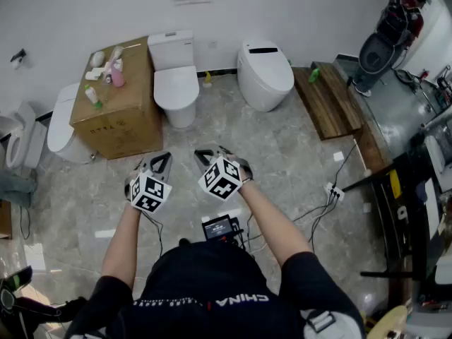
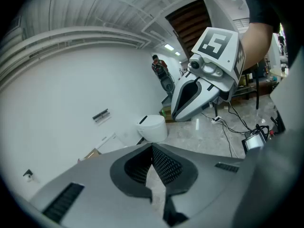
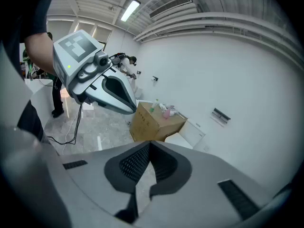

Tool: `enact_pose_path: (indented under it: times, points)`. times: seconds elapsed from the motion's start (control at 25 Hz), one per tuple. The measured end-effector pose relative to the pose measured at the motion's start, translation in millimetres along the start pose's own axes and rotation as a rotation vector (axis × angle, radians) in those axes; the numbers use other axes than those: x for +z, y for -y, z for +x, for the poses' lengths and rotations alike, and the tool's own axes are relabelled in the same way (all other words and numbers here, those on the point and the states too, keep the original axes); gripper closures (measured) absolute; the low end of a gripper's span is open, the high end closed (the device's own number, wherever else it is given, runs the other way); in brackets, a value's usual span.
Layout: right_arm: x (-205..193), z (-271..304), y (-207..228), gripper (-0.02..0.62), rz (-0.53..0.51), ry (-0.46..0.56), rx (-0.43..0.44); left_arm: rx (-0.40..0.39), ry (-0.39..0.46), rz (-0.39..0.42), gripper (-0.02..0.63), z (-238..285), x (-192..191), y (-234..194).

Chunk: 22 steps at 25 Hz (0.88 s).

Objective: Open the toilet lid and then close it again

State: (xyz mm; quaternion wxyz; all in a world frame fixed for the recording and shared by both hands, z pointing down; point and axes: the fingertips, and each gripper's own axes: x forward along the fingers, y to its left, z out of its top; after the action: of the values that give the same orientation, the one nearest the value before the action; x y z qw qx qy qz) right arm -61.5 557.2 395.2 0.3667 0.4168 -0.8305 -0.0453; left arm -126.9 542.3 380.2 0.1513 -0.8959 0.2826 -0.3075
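A white toilet [image 1: 176,85] with a tank stands against the far wall, its lid down. To its right sits a rounded tankless toilet [image 1: 264,73], lid also down; the left gripper view shows that tankless toilet [image 2: 153,127] too. My left gripper [image 1: 160,163] and right gripper [image 1: 210,156] hover side by side over the floor, well short of both toilets. Each is shut with nothing between its jaws. The left gripper [image 2: 152,148] sees the right gripper [image 2: 204,82] beside it. The right gripper [image 3: 149,144] sees the left gripper [image 3: 97,82] and part of the tank toilet [image 3: 187,137].
A cardboard box [image 1: 120,108] with several bottles on top stands left of the tank toilet, and a third toilet [image 1: 60,126] lies beyond it. A wooden platform [image 1: 328,99] is at right. Cables and a power strip [image 1: 332,189] cross the floor. A small screen [image 1: 218,227] sits near the person's body.
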Motion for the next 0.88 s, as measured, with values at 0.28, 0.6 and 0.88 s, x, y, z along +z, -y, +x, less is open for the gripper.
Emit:
enact_pose_path:
  times: [0.28,0.6,0.88]
  points:
    - [-10.6,-0.2,5.2,0.580,0.014,-0.006,-0.004,-0.014,-0.010,-0.017,0.595,5.7,-1.3,2.0]
    - [-15.2,-4.0,4.7,0.580,0.053,0.010,0.010,-0.030,-0.022,-0.009,0.595,8.6,-1.5,10.7]
    - [-20.0,-5.5,-2.7,0.580,0.047,0.005,0.026,-0.060,-0.034,0.011,0.595,10.4,-4.0,23.1]
